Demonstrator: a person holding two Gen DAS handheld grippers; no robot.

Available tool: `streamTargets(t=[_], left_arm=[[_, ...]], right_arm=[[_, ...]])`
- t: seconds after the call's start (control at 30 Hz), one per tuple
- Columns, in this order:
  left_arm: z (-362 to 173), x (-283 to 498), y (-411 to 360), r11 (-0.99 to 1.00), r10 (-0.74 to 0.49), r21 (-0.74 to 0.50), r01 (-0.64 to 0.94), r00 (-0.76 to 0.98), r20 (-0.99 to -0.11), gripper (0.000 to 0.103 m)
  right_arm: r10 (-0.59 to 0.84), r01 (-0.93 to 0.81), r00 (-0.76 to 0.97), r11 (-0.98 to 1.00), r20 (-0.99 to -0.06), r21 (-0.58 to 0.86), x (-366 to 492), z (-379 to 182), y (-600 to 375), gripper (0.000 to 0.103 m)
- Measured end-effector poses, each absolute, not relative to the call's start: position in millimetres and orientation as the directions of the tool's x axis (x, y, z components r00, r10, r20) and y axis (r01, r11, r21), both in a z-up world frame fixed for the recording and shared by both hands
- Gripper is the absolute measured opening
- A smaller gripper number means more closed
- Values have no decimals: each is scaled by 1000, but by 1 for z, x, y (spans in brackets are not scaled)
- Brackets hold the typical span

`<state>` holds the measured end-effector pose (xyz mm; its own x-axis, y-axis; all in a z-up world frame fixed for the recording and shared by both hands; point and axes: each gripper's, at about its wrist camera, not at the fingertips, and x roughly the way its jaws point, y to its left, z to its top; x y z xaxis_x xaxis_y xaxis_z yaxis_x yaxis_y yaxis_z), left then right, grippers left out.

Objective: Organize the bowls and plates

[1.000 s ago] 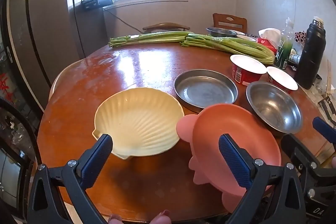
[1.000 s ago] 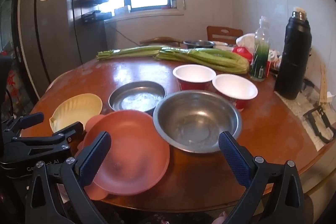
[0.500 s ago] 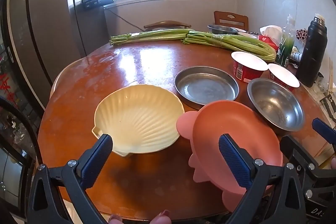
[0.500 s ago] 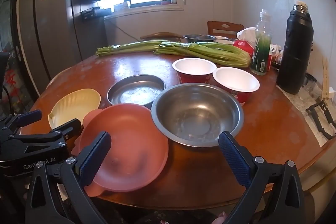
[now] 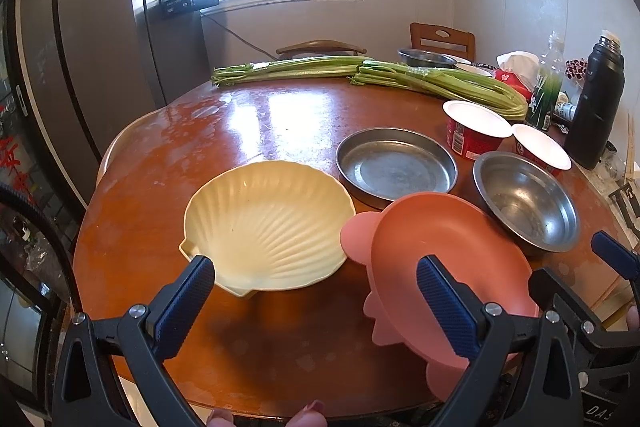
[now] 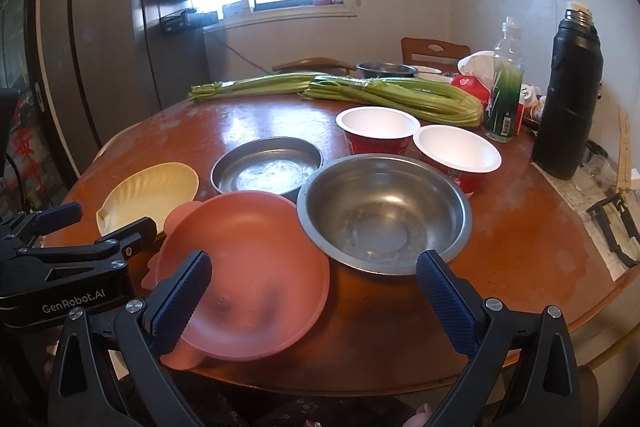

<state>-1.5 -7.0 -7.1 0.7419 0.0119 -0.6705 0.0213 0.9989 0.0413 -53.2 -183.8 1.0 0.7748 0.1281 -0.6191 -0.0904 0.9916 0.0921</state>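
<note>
On the round wooden table lie a cream shell-shaped plate, a pink plate at the front edge, a flat steel dish and a steel bowl. My left gripper is open and empty, hovering in front of the shell plate and the pink plate. In the right wrist view, my right gripper is open and empty, just in front of the pink plate and the steel bowl. The shell plate and steel dish lie behind.
Two red paper cups stand behind the steel bowl. Bundles of green stalks lie across the back. A black thermos, a bottle and clutter stand at the right. A fridge is at the left.
Both grippers have drifted slightly, so the dishes sit a little differently in each view. Nothing on the table has moved and both grippers stay open.
</note>
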Motion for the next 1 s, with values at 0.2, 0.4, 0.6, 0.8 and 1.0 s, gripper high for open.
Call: streamTargets(t=[0.2, 0.4, 0.6, 0.8, 1.0], left_arm=[[-7, -2, -7, 999, 11, 41, 23, 739, -673, 102], [-7, -4, -7, 999, 12, 44, 24, 740, -673, 102], [-7, -4, -8, 998, 12, 48, 27, 741, -672, 102], [-5, -4, -7, 998, 16, 51, 24, 741, -671, 102], [-4, -4, -9, 998, 20, 59, 26, 742, -670, 102]], right_arm=[[120, -80, 772, 993, -625, 92, -52, 2, -185, 103], [120, -81, 769, 993, -628, 90, -51, 1, -185, 103], [119, -79, 770, 993, -627, 90, -52, 1, -186, 103], [119, -80, 770, 993, -627, 90, -51, 1, -186, 103], [119, -80, 771, 993, -626, 89, -51, 1, -186, 103]])
